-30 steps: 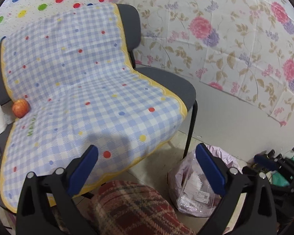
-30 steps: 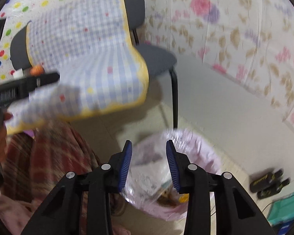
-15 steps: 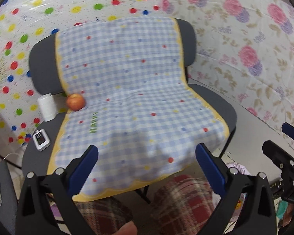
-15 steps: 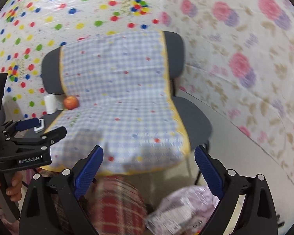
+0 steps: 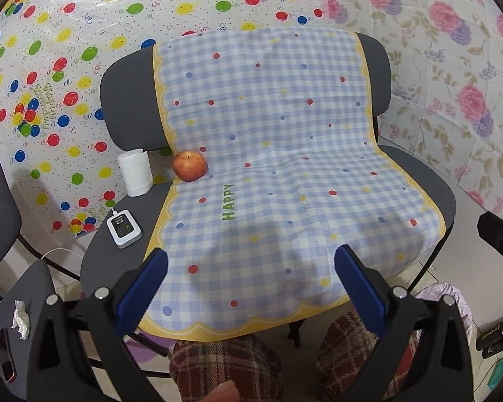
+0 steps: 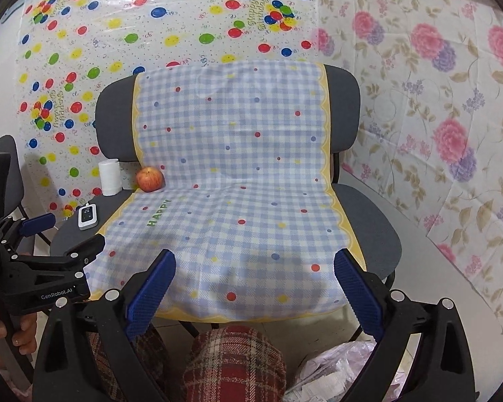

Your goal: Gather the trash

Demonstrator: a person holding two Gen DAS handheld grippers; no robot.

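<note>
At the far left of the left wrist view, a crumpled white tissue (image 5: 20, 318) lies on the seat of a dark neighbouring chair (image 5: 23, 288), beside a phone-like object at that seat's edge. Further right stands the grey chair (image 5: 127, 100), draped with a blue-and-white checked cloth (image 5: 285, 154) edged in yellow and printed with the word HAPPY. On the bare grey strip of seat left of the cloth sit a small white device (image 5: 124, 228) with a cable, then a white paper roll (image 5: 135, 171) standing upright, and just beside it a red-yellow apple (image 5: 189, 165) resting at the cloth's edge against the backrest.

The left tongs (image 5: 251, 288) hang over the front of the seat with their blue pads spread wide and nothing between them. Below them show knees in red plaid trousers (image 5: 224, 365).

The right tongs (image 6: 255, 288) have just been opening and now stand wide apart, empty, also above the cloth's front edge. In that view the left tool is visible at the left margin, held by a hand (image 6: 16, 335).

At lower right, on the floor beside the chair, is the pink bin bag (image 6: 335, 375) with wrappers and paper inside; its rim also shows in the left wrist view.
</note>
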